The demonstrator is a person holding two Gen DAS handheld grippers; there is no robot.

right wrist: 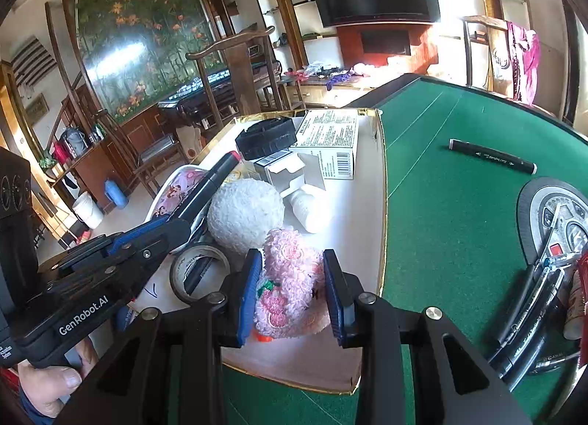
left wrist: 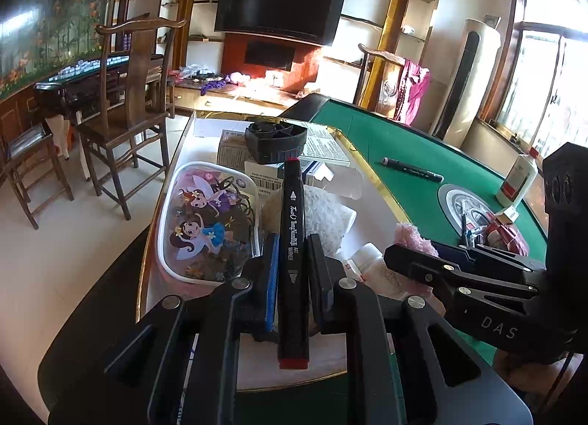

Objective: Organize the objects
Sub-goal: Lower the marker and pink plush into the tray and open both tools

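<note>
Black art marker (left wrist: 292, 259) and pink plush toy (right wrist: 290, 278) sit clamped in your left gripper (left wrist: 292, 270) and right gripper (right wrist: 292, 296) fingers, poised above the white tray (right wrist: 367, 204), likely for dropping in.

The shallow gold-edged white cardboard tray (right wrist: 382, 182) is sitting crowded: a black ribbed ring (right wrist: 265, 138), printed white cartons (right wrist: 330, 138), a white fuzzy ball (right wrist: 245, 215), a white plastic bottle (right wrist: 307, 210), a roll of tape (right wrist: 198, 276) and a cartoon-printed oval case (left wrist: 205, 219) are leaving only thin gaps. To the right, the green felt worktop (right wrist: 441, 226) is lying open, with a black marker pen (right wrist: 492, 156) on the far stretch and a round black-and-silver dial panel (right wrist: 558, 219) with pens cluttering the near right.
</note>
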